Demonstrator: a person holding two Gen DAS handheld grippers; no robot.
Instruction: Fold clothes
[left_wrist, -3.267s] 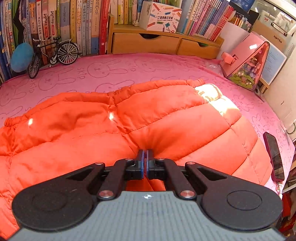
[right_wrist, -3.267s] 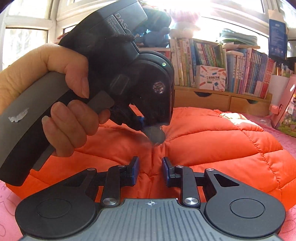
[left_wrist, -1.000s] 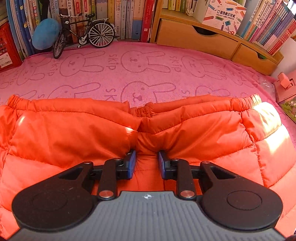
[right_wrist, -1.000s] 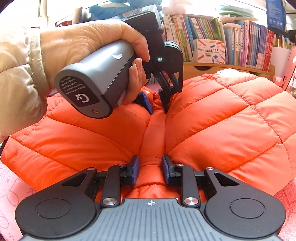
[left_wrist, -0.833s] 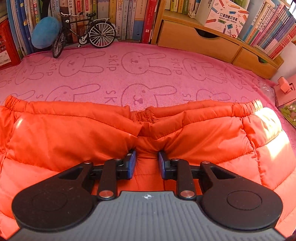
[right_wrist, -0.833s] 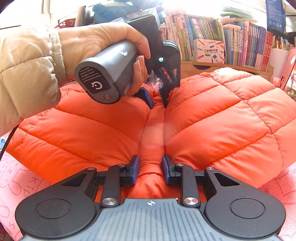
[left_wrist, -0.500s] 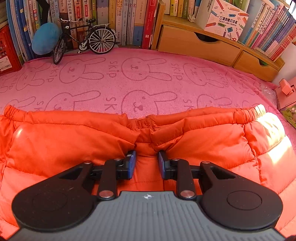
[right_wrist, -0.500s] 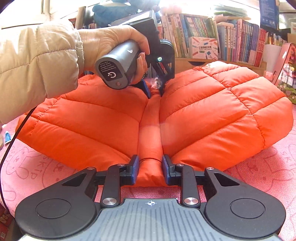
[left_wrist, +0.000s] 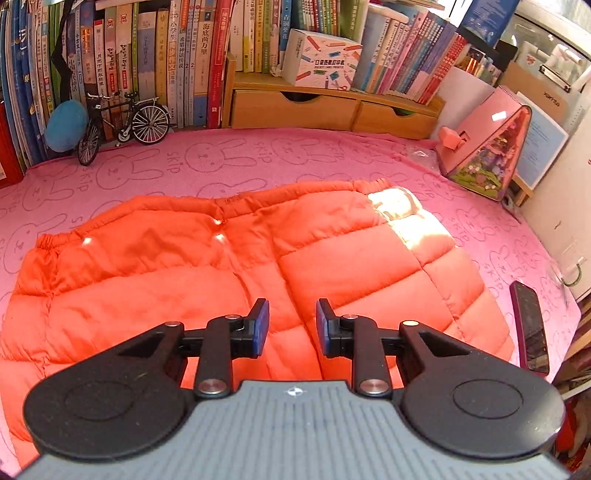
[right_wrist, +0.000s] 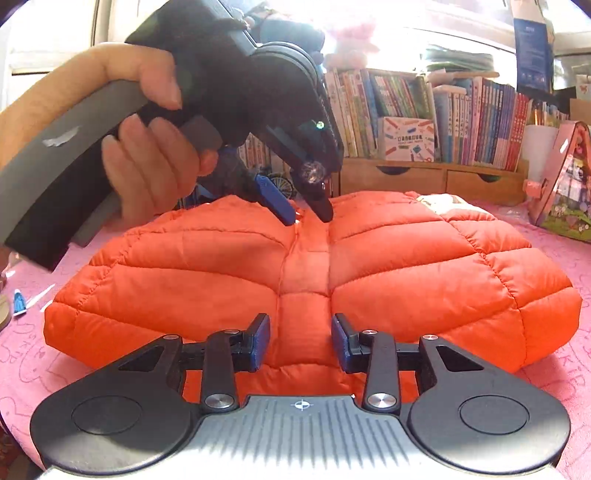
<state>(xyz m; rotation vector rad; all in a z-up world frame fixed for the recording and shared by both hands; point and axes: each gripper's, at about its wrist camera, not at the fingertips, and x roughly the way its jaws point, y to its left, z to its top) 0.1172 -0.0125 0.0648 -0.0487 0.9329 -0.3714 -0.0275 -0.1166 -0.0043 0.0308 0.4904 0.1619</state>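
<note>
The left gripper (right_wrist: 308, 218), jaws parted and holding nothing, tips down over the far edge of a puffy orange quilted jacket (right_wrist: 406, 266) lying folded on a pink rabbit-print cloth (left_wrist: 258, 158). The right gripper (right_wrist: 299, 341), also spread wide and empty, sits at the jacket's near edge, a padded fold between its blue-padded fingers (right_wrist: 260, 341). A person's hand (right_wrist: 147, 158) grips the left tool.

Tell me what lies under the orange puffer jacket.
The orange puffer jacket lies on a pink bunny-print cloth, visible all around it. Whatever sits directly beneath the jacket is covered and cannot be seen.
</note>
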